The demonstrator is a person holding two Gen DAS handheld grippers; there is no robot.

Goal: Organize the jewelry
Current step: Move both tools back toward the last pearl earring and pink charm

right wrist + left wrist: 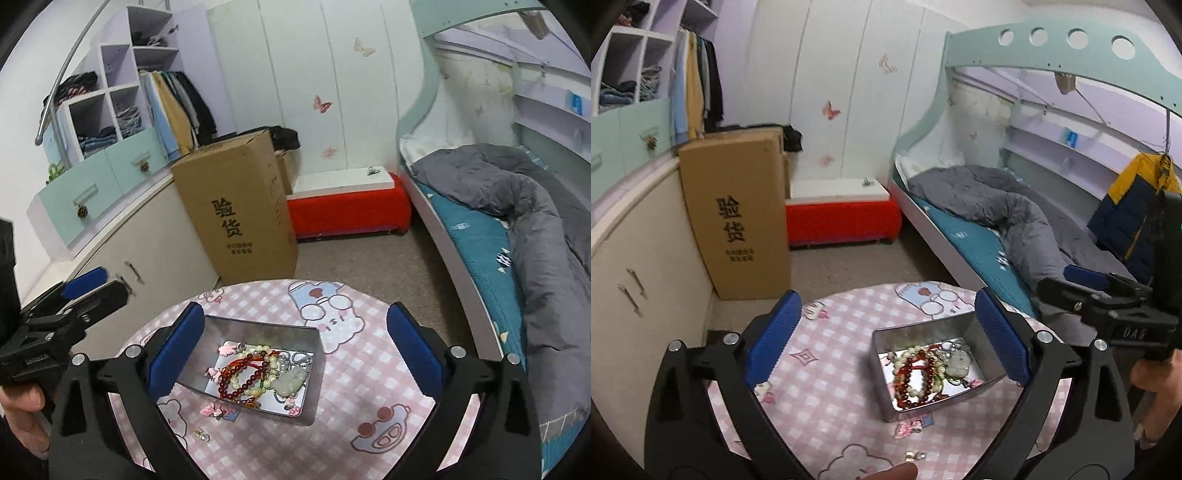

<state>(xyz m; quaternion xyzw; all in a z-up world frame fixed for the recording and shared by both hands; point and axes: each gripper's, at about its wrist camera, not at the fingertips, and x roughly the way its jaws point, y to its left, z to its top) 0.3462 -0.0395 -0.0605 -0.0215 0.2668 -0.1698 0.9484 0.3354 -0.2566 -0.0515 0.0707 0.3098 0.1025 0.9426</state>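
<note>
Metal tin (258, 373) sits mid-table on the pink checked cloth (369, 406), w/ most of the jewelry already heaped inside: red bead bracelet (240, 384), pale bead strand (258, 350), jade pendant (291, 380), silvery chain bits. Looks like the collecting box, hence its central spot. 2 strays lie outside, by the tin's near wall: pink bow clip (212, 410) just beside it, small earring (201, 435) nearer the cloth edge. Prob next to go in. Right gripper (295, 347) hangs above the tin, fingers spread wide, holding nothing. Left gripper (886, 332) likewise spread & empty, framing the tin from the other side.
</note>
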